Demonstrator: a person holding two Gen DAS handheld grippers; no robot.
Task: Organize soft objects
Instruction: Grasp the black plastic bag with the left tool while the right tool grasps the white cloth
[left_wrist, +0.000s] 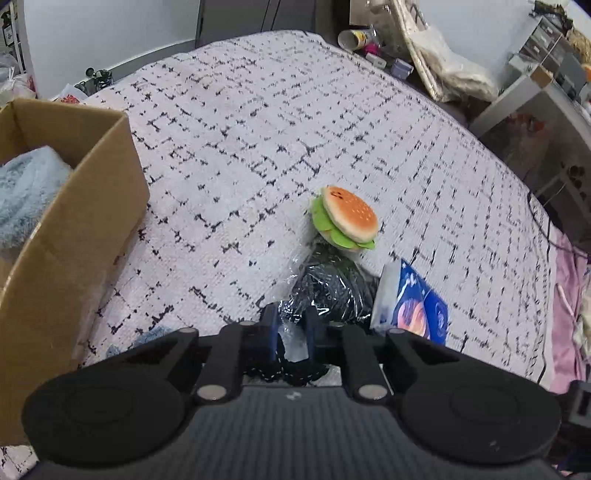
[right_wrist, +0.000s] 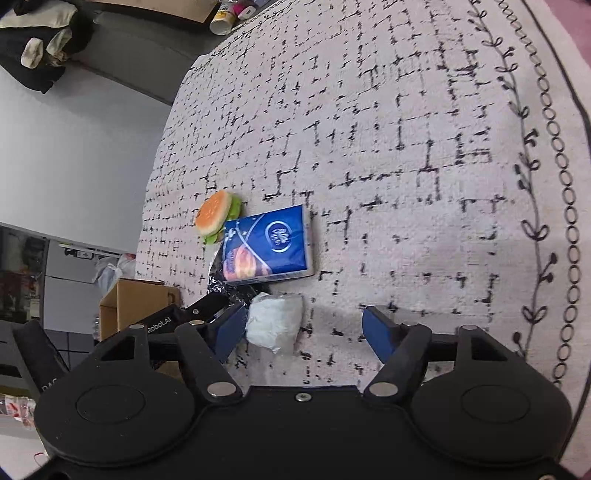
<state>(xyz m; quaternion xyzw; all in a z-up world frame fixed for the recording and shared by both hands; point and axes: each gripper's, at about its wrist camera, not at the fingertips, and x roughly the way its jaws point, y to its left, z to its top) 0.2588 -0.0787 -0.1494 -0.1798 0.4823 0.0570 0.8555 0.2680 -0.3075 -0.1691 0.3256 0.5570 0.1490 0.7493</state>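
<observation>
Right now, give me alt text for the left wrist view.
The left claw grips a black bag on a rug. A burger toy and tissue pack lie beyond; a box stands left.

Your layout, taken from the white grid-patterned rug:
- Open brown cardboard box: on the rug's left edge, with a fluffy pale-blue cloth inside.
- Orange-and-green plush burger: on the rug, right of the box.
- Crinkly black plastic-wrapped bundle: just before the burger.
- Blue rectangular tissue pack: beside the bundle.
- White bagged wad: before the pack.
</observation>
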